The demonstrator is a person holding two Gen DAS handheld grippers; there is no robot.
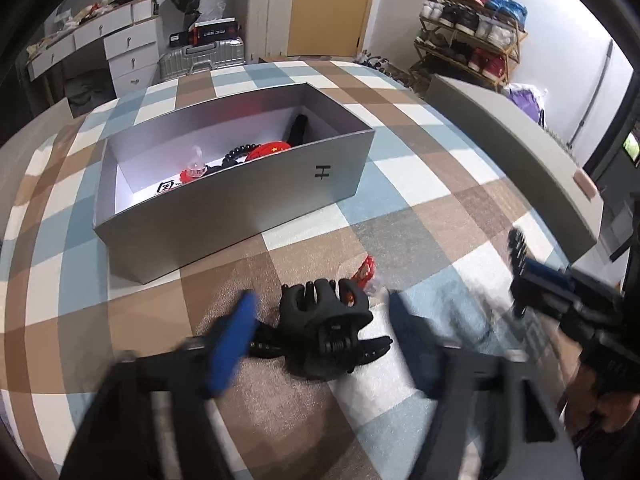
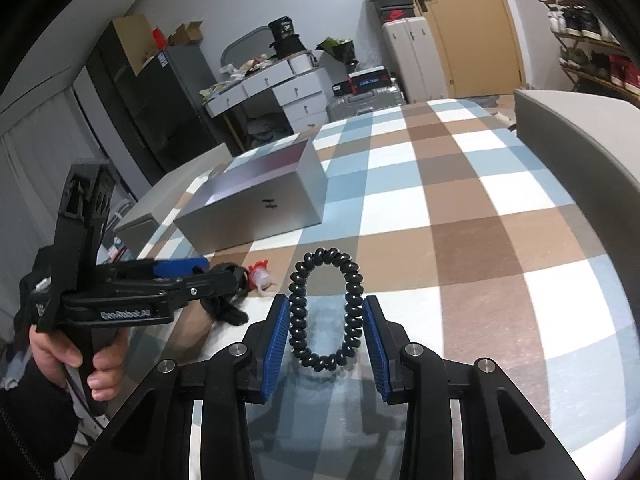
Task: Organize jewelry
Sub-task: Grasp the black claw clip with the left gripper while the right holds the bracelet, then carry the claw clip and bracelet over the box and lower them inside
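Between right hand-held gripper [image 2: 326, 328] pads, black coil bracelet [image 2: 326, 312], pinched

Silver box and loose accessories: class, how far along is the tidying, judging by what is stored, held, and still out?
Done: black beads and a red item lie inside the open silver box. In hand: the right gripper clamps a black coiled hair tie. Left: the left gripper straddles a black claw hair clip; a small red-and-clear item remains on the checked cloth.
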